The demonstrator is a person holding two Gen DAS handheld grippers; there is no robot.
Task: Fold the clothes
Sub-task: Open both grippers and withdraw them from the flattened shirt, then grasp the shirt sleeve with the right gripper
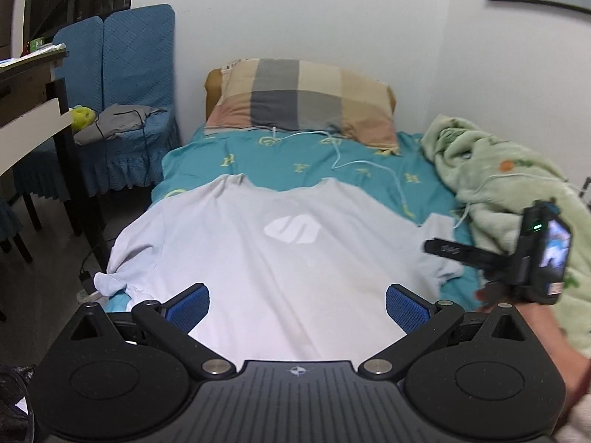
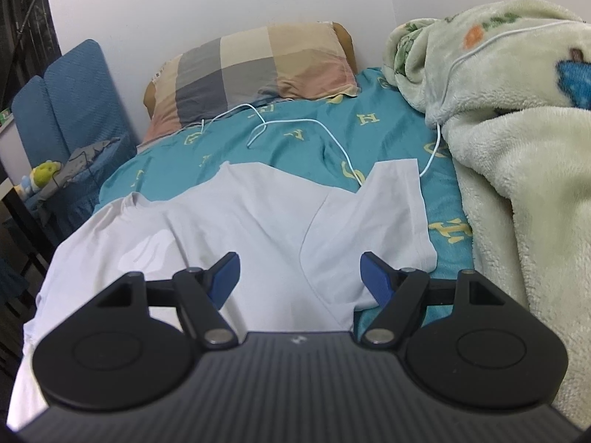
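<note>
A pale lilac T-shirt [image 1: 258, 258] with a white logo lies spread flat on the teal bed sheet [image 1: 295, 158], collar toward the pillow. Its left sleeve hangs bunched over the bed's left edge. The right sleeve [image 2: 391, 214] lies flat on the sheet. My left gripper [image 1: 297, 308] hovers open above the shirt's lower middle, nothing between its blue pads. In the right wrist view my right gripper [image 2: 300, 277] stands open over the shirt [image 2: 240, 221] near the right armpit seam. That gripper's body [image 1: 532, 254] also shows at the right in the left wrist view, held by a hand.
A checked pillow [image 1: 303, 99] lies at the bed head, with a white cable [image 2: 295, 125] running across the sheet. A fluffy green blanket [image 2: 517, 129] is piled along the right side. Blue covered chairs [image 1: 122, 74] and a desk [image 1: 29, 103] stand left of the bed.
</note>
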